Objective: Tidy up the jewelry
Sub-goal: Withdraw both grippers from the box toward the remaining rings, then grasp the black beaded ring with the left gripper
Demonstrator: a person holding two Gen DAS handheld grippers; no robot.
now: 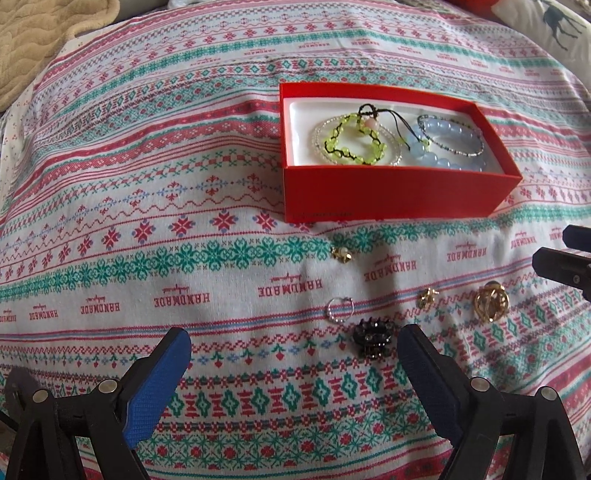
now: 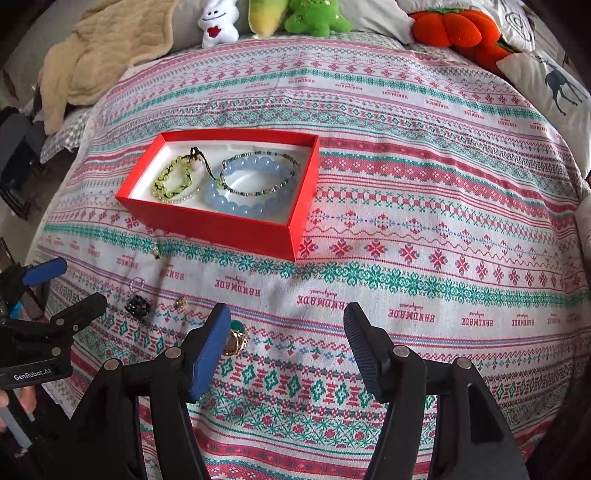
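A red box [image 1: 388, 192] [image 2: 221, 225] on the patterned cloth holds a green beaded bracelet [image 1: 351, 140] [image 2: 173, 181], a blue beaded bracelet [image 1: 454, 136] [image 2: 251, 184] and thin bead strands. In front of it lie a small gold earring [image 1: 340, 254], a silver ring hoop [image 1: 340, 310], a black hair claw [image 1: 372, 338] [image 2: 137, 307], a small gold piece [image 1: 426, 296] [image 2: 180, 303] and a large gold knot piece [image 1: 491, 301] [image 2: 236, 341]. My left gripper [image 1: 293, 350] is open, the claw just ahead between its fingers. My right gripper [image 2: 286, 332] is open, the knot piece beside its left finger.
A beige blanket [image 2: 103, 51] lies at the back left. Plush toys [image 2: 314, 16] and an orange pumpkin cushion [image 2: 458, 29] line the back. A deer-print pillow [image 2: 554, 85] sits at the back right. The patterned cloth [image 2: 424, 221] covers the bed.
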